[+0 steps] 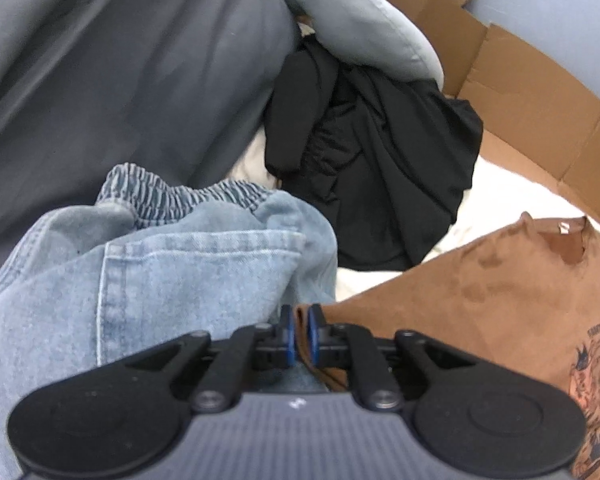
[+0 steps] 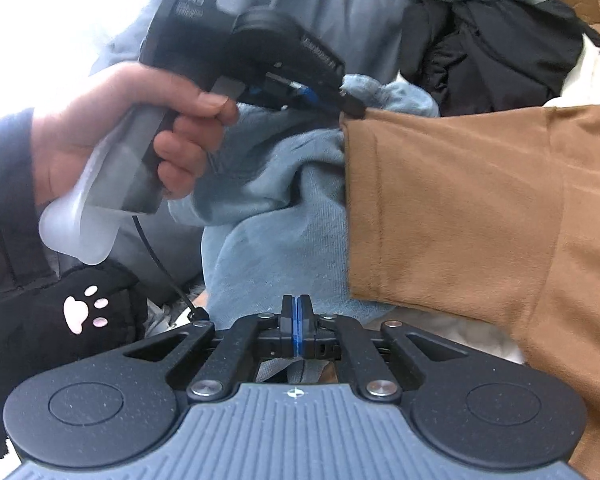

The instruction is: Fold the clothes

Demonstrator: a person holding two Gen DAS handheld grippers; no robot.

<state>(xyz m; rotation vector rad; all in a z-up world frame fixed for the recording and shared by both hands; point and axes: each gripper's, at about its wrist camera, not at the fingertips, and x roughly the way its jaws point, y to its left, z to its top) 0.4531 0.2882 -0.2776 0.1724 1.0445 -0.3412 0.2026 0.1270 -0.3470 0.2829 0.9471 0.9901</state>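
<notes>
While the left gripper [image 1: 299, 334] pinches a folded edge of the soft brown shirt [image 1: 480, 292], its blue pads hold the fuzzy cloth between them. The shirt lies flat on a white cover, with a printed picture near one side. Beside it sits a lumpy pair of pale blue jeans [image 1: 172, 276] with a crinkly stretchy waist. A crumpled black cloth [image 1: 376, 168] lies behind, near a cardboard box [image 1: 540, 92]. The right gripper [image 2: 297, 330] is squeezed together with nothing in it. A hand [image 2: 132, 132] holds the left tool.
</notes>
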